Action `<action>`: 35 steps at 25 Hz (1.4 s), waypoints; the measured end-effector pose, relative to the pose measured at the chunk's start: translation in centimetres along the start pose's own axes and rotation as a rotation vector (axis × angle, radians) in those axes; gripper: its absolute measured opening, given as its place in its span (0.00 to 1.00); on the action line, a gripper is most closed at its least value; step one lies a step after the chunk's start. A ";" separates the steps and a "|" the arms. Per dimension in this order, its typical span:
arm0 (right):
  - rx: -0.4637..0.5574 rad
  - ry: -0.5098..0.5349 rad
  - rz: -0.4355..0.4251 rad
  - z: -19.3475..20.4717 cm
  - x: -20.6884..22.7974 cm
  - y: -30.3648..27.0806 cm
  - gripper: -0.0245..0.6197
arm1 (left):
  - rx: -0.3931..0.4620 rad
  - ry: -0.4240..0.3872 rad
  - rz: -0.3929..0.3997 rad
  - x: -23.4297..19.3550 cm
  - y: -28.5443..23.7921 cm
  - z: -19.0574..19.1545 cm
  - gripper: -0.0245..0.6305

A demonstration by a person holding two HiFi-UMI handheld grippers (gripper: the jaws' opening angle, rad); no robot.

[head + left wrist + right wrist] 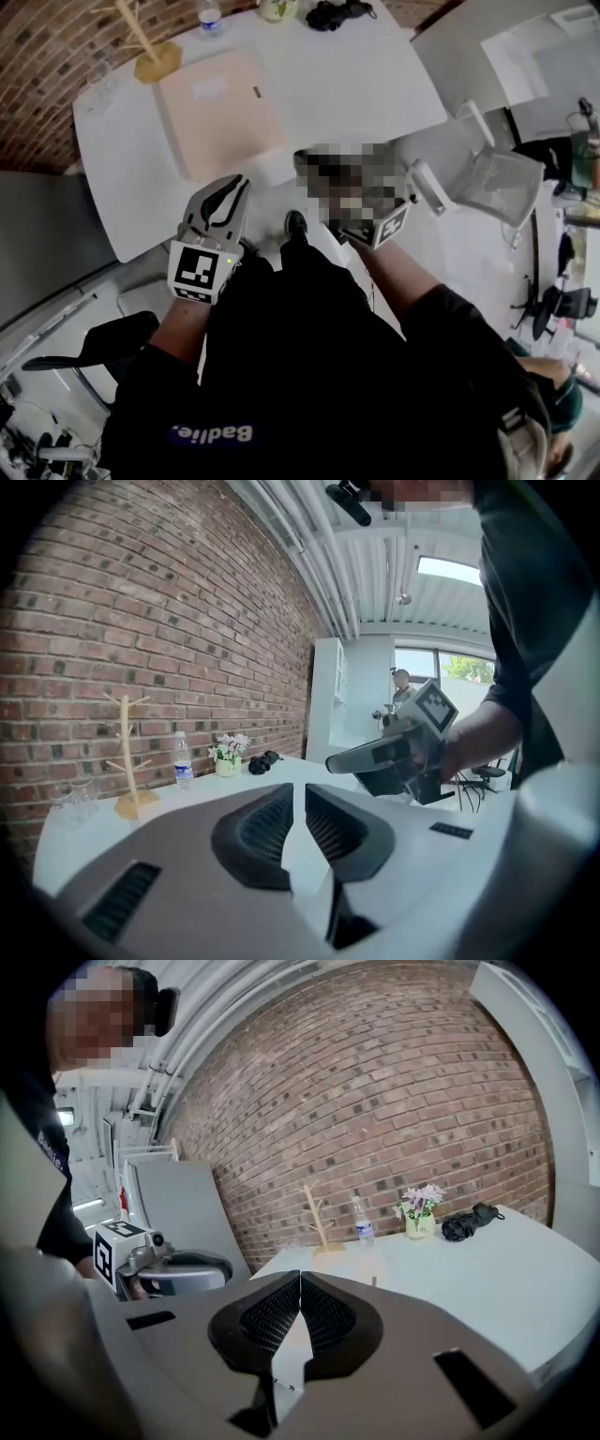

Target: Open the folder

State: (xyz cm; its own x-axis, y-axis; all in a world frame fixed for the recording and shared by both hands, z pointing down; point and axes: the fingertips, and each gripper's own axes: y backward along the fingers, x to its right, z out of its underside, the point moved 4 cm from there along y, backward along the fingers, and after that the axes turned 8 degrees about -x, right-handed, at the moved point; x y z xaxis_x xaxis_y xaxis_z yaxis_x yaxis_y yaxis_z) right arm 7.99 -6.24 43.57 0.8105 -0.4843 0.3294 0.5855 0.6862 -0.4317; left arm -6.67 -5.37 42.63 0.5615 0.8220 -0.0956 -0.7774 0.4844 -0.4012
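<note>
I haven't started: the pink folder (221, 112) lies closed on the bench (375, 84), ahead of both tools. Left tool (300, 789) barely parted, right tool (300, 1279) pressed together, both empty.

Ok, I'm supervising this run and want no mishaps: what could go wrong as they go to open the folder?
1. The folder lies flat and closed on the table. The right gripper is shut and the left gripper is barely open, so they may shove it rather than catch the cover.
2. The wooden stand sits by the folder's far left corner, and a swinging cover might knock it.
</note>
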 end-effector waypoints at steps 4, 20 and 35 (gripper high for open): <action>-0.041 -0.020 -0.017 1.6 3.2 -1.4 0.08 | -0.091 -0.092 -0.056 -0.3 -2.9 1.7 0.13; -0.193 -0.106 0.004 8.1 11.2 -8.8 0.08 | -0.466 -0.551 -0.184 -1.0 -13.2 9.7 0.24; -0.281 -0.161 0.020 10.8 13.4 -12.7 0.08 | -0.609 -0.716 -0.193 -4.4 -14.9 12.8 0.33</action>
State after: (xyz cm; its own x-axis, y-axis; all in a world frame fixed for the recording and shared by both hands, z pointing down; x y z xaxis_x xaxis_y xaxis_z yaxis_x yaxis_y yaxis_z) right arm 11.23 -15.57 62.55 0.8220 -0.3644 0.4377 0.5694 0.5074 -0.6468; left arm -1.18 -12.38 60.74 0.2015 0.8300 0.5201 -0.2953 0.5577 -0.7757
